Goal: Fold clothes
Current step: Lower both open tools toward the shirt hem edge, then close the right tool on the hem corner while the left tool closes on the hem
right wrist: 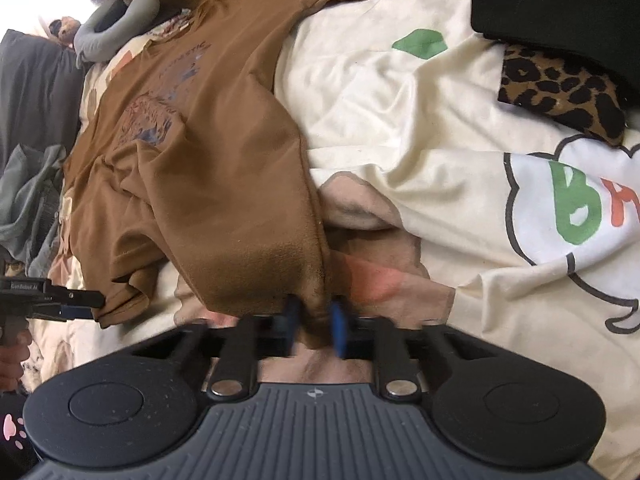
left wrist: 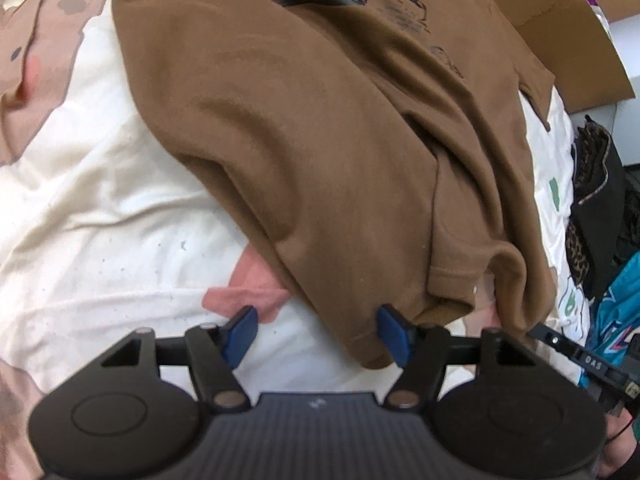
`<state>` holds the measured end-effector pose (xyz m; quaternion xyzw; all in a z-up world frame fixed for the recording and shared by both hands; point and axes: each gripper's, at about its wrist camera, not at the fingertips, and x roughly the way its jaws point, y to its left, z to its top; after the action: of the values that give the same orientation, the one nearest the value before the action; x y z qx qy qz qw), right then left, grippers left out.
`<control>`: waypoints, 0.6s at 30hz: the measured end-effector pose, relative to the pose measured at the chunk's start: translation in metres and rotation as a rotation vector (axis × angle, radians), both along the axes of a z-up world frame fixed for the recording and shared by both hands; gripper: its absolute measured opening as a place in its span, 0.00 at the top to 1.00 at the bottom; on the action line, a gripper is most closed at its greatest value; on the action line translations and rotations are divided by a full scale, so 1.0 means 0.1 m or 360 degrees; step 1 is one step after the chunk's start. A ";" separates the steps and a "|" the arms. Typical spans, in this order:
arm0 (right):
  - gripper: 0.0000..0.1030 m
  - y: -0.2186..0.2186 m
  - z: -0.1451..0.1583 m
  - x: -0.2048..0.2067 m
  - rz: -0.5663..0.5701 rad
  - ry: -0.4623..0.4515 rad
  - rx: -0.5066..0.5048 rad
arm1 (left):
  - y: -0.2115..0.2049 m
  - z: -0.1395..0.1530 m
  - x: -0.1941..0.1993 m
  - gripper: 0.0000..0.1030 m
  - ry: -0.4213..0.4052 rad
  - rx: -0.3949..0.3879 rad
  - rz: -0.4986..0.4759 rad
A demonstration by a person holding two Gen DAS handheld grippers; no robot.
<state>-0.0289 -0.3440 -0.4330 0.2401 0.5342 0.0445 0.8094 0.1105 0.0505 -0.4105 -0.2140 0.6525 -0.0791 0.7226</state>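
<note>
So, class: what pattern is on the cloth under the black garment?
Leopard print cloth, tan with black spots; clearest in the right wrist view.

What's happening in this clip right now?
A person with a gripper in each hand is folding a brown T-shirt on a cream printed bedspread. The right gripper has its jaws pinched on an edge of the shirt. The left gripper is open, its jaws spread at the shirt's hem with nothing clamped. The shirt is bunched and partly folded over itself, not yet neat. Leopard-print and black clothes lie nearby.
</note>
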 end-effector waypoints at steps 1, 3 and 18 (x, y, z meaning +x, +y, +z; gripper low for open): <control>0.93 0.01 0.02 0.01 0.0010 0.0002 -0.0004 | 0.00 0.00 0.00 0.34 -0.0013 -0.0006 0.0009; 0.94 0.01 0.07 0.00 0.0022 0.0000 -0.0015 | -0.01 -0.01 0.02 0.35 -0.0033 -0.0019 0.0025; 0.95 -0.14 0.36 -0.03 -0.0050 -0.0025 -0.0082 | 0.26 0.08 0.17 0.38 -0.0129 -0.0086 0.0194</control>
<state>-0.0323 -0.3582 -0.3968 0.2272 0.5249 0.0200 0.8200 0.1280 0.0765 -0.4026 -0.2695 0.6061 -0.0610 0.7458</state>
